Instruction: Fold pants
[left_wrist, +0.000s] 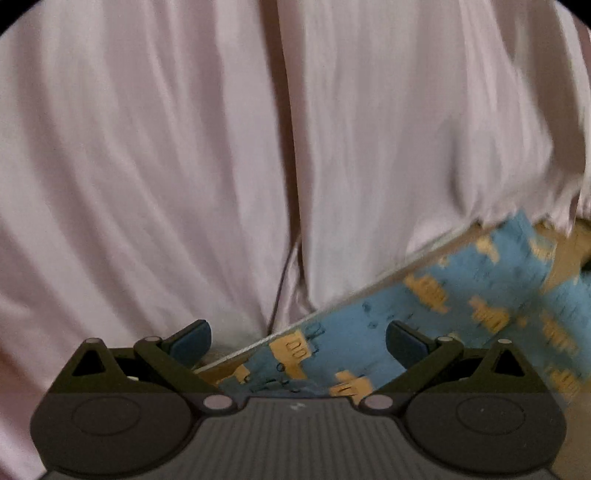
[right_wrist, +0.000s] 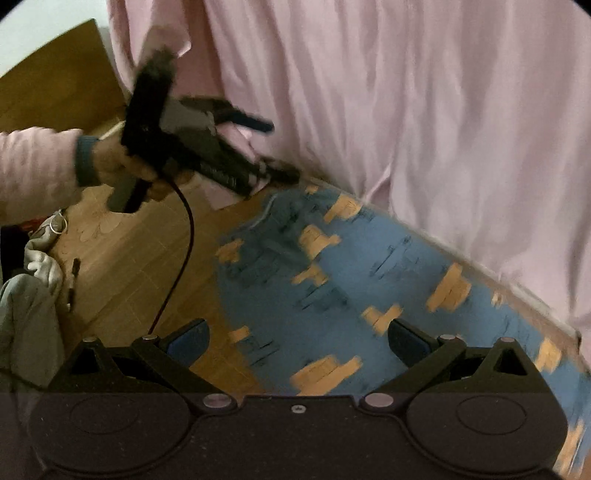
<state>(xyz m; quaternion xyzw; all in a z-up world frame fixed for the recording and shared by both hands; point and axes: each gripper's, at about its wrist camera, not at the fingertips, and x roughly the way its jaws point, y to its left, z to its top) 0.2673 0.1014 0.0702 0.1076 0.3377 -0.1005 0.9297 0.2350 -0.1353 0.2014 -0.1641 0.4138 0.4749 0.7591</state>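
A: Pants, blue cloth with yellow shapes (right_wrist: 332, 280), lie flat on the wooden floor (right_wrist: 133, 258) by the pink curtain (right_wrist: 443, 110).

B: Both claws, left claw (left_wrist: 298, 341) and right claw (right_wrist: 298, 341), gape, holding nothing. Grab one layer only, and the fold might go crooked.

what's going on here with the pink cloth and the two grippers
A person holds a gripper in each hand over a blue patterned mat on a wooden floor. The left gripper is reaching into the hanging pink cloth, apparently the pants, near its lower edge. The right gripper is open and holds nothing. The fold has not visibly begun.
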